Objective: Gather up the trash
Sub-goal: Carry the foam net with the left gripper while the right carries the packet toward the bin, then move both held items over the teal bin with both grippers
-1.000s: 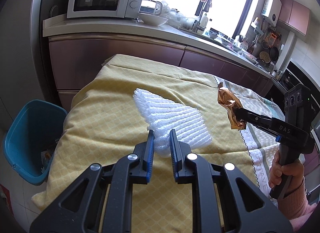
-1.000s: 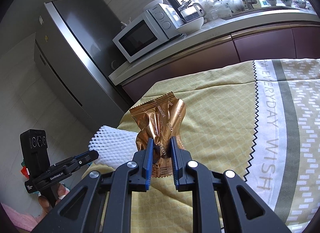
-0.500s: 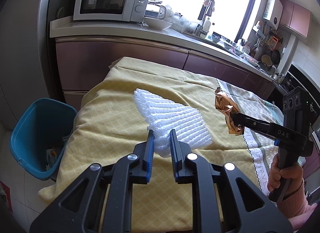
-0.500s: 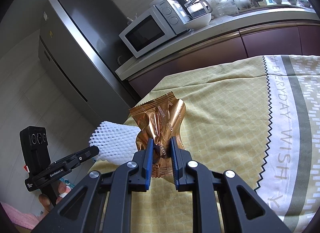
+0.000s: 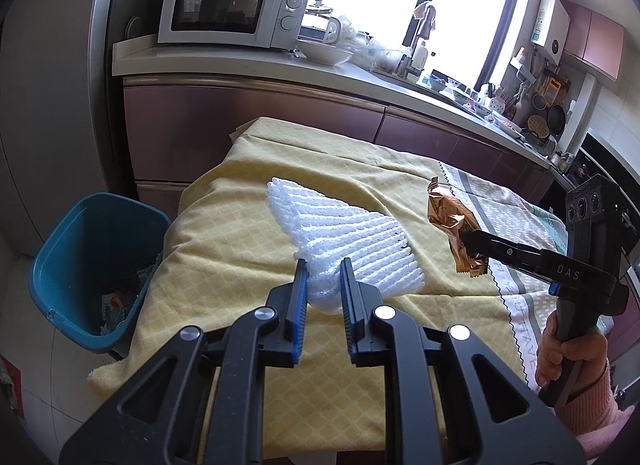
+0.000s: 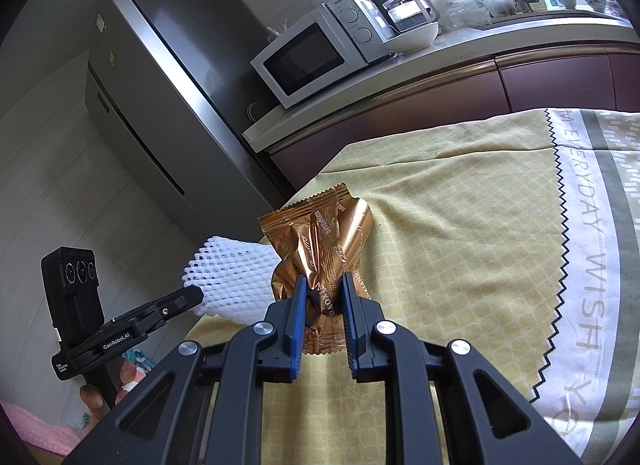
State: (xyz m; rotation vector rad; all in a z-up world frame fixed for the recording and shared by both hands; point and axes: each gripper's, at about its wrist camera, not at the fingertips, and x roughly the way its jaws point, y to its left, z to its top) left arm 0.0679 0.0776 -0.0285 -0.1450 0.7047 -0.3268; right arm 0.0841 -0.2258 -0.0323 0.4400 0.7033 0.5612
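My left gripper (image 5: 323, 265) is shut on a white foam net sleeve (image 5: 344, 241) and holds it above the yellow tablecloth (image 5: 240, 233). The sleeve also shows in the right wrist view (image 6: 232, 277), held by the left gripper (image 6: 192, 295). My right gripper (image 6: 323, 285) is shut on a crumpled copper-brown snack wrapper (image 6: 320, 237), lifted above the cloth. The wrapper (image 5: 452, 221) and right gripper (image 5: 470, 243) also show at the right of the left wrist view. A teal trash bin (image 5: 92, 265) with some litter inside stands on the floor left of the table.
A counter (image 5: 280, 69) behind the table carries a white microwave (image 5: 232, 9), a bowl and dishes. A steel fridge (image 6: 168, 77) stands left of it. The tablecloth has a grey-and-white printed band (image 6: 600, 225) on the right.
Both grippers have moved leftward and back with their loads; the bin now sits closer to centre in the left wrist view. Both grips are unchanged.
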